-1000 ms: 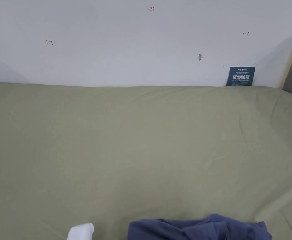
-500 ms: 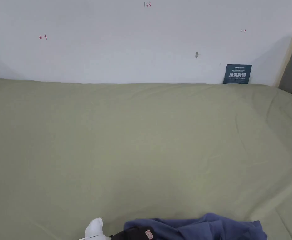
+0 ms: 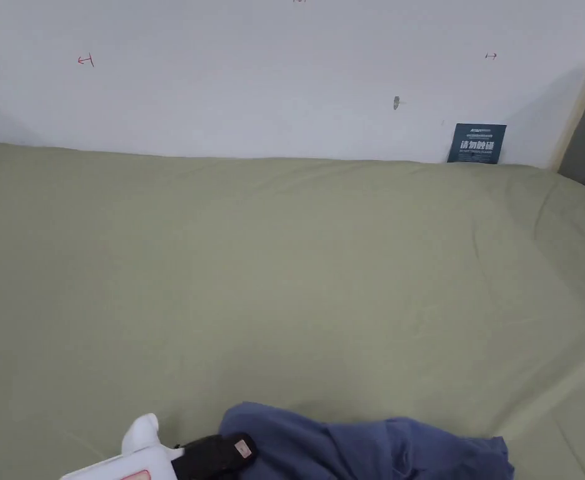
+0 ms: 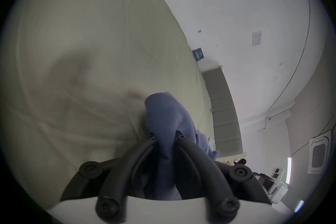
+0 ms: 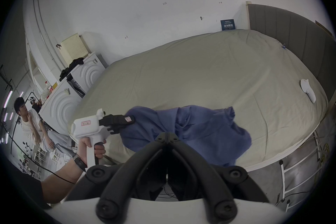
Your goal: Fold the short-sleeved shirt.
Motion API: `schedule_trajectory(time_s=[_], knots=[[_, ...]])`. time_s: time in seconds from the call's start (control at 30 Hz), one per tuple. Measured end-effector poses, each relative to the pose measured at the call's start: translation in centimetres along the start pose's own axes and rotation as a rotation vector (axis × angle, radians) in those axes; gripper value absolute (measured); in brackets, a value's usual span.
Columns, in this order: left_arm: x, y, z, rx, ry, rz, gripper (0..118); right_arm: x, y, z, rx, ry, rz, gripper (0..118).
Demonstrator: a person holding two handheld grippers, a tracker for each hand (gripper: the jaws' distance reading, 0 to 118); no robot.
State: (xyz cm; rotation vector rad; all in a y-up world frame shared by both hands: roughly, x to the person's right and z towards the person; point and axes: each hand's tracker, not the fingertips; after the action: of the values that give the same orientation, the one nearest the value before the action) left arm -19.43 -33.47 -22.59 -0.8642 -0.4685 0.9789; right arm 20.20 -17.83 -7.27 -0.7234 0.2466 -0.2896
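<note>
Shirt [image 3: 372, 447], blue, lies crumpled at the bed's [image 3: 285, 269] near edge. Left gripper [image 4: 166, 137] clamps a fold of it, held level by a hand [image 5: 92, 150]. Right gripper [image 5: 168, 138]: jaws together; grip on cloth unclear. Sign [image 3: 476, 143] at the far edge unreadable.

Plain blue shirt [image 3: 372, 447] on a plain olive-green bedsheet [image 3: 285, 269] — black-jawed, white-bodied left hand-held gripper [image 3: 238, 451].
</note>
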Motion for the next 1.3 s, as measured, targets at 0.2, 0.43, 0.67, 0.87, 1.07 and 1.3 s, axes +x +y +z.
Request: schedule_trajectory(time_s=[0.2, 0.43, 0.67, 0.87, 1.07, 1.3], knots=[[1.1, 4.9, 7.2, 0.109, 0.211, -0.074, 12, -1.0, 0.4, -0.9, -0.014, 0.025, 0.028, 2], [4.5, 7.4, 12.6, 0.236, 0.609, -0.285, 12, -2.2, 0.6, -2.4, -0.034, 0.064, 0.053, 2], [10.4, 3.3, 6.4, 0.119, 0.715, -0.52, 12, -2.3, 0.2, -2.5, -0.041, 0.084, 0.051, 2], [14.1, -0.8, -1.6, -0.043, 0.597, -0.622, 12, -0.9, -0.4, -1.4, -0.034, 0.063, 0.019, 2], [15.1, -4.2, -7.9, -0.199, 0.532, -0.631, 18, 1.0, -0.8, -0.1, -0.011, 0.015, -0.028, 2], [12.6, -4.1, -10.8, -0.264, 0.417, -0.398, 71, 1.7, -1.1, 0.4, -0.003, 0.01, -0.05, 2]])
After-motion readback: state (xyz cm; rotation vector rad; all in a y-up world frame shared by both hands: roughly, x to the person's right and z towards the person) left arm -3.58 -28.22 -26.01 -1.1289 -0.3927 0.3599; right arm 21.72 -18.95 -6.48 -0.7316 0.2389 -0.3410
